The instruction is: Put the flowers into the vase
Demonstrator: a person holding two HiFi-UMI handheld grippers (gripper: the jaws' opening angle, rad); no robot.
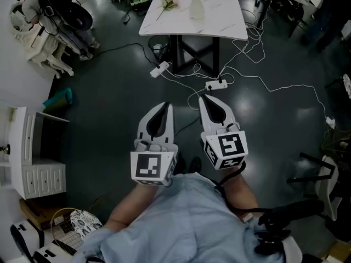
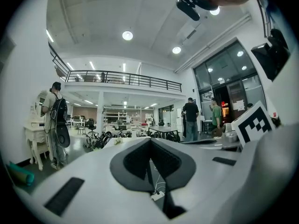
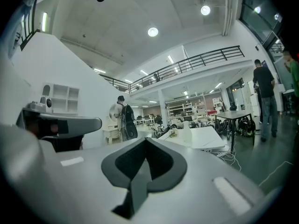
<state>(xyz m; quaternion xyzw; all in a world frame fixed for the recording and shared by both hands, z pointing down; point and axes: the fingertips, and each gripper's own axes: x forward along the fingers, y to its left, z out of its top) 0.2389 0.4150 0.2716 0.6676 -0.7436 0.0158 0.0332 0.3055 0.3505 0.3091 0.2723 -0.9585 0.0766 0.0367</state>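
Observation:
A white marble-topped table (image 1: 219, 23) stands far ahead across the dark floor. On it lie a pale flower with a stem (image 1: 168, 3) and a white vase (image 1: 196, 6), upright to the flower's right. Both grippers are held level in front of the person, well short of the table. My left gripper (image 1: 166, 105) has its tips pressed together with nothing between them, and so does my right gripper (image 1: 202, 97). In the right gripper view the flower (image 3: 174, 133) and vase (image 3: 187, 134) show small beyond the shut jaws (image 3: 145, 139). The left gripper view shows its shut jaws (image 2: 150, 139).
Power strips (image 1: 160, 69) and white cables (image 1: 258, 78) lie on the floor between me and the table's black base. A white dresser (image 1: 33, 158) stands at left and a dark chair (image 1: 321, 171) at right. A person with a backpack (image 1: 55, 10) stands far left.

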